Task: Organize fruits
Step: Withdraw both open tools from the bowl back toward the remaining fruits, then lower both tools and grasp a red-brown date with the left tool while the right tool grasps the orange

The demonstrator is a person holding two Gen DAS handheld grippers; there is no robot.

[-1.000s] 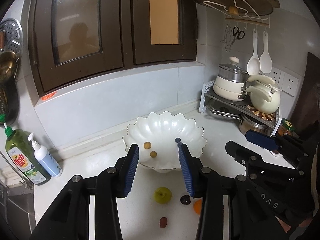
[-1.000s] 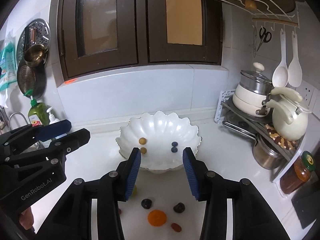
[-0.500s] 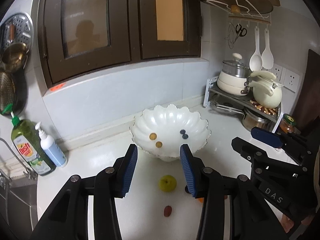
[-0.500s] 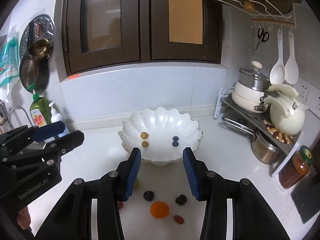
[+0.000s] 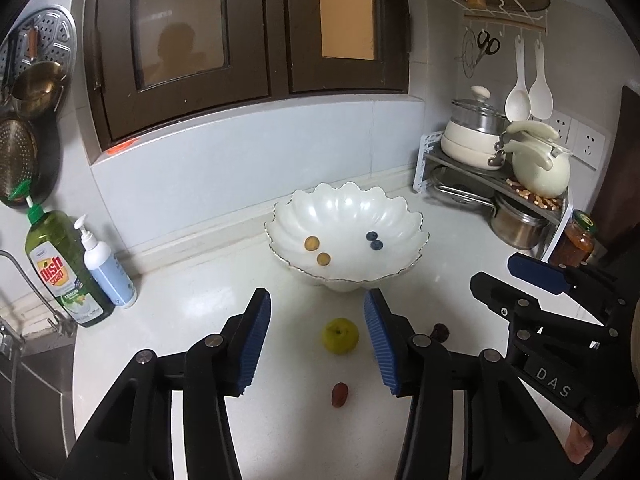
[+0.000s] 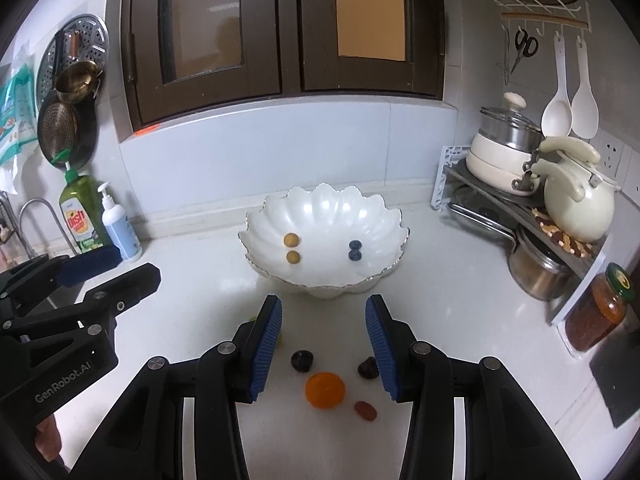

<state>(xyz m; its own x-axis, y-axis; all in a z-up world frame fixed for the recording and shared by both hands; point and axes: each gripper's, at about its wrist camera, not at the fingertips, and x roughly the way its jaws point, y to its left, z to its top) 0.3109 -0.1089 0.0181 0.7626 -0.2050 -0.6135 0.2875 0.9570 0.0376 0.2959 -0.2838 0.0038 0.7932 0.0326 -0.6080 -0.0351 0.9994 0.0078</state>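
Four small fruits already sit in the bowl (image 6: 324,220); the rest wait on the desk (image 6: 440,280).
My left tongs (image 5: 316,340), jaws just widened, frame the green fruit (image 5: 340,335); my right tongs (image 6: 323,350) hang apart, empty, above the orange (image 6: 325,390).

Both cameras sat close above the desk (image 5: 192,300), each looking forward and slightly down along its own tool toward the window wall. The left view stood left of the right one. Both shared the white bowl (image 5: 348,216) (image 6: 324,216) and pot rack (image 6: 520,208).
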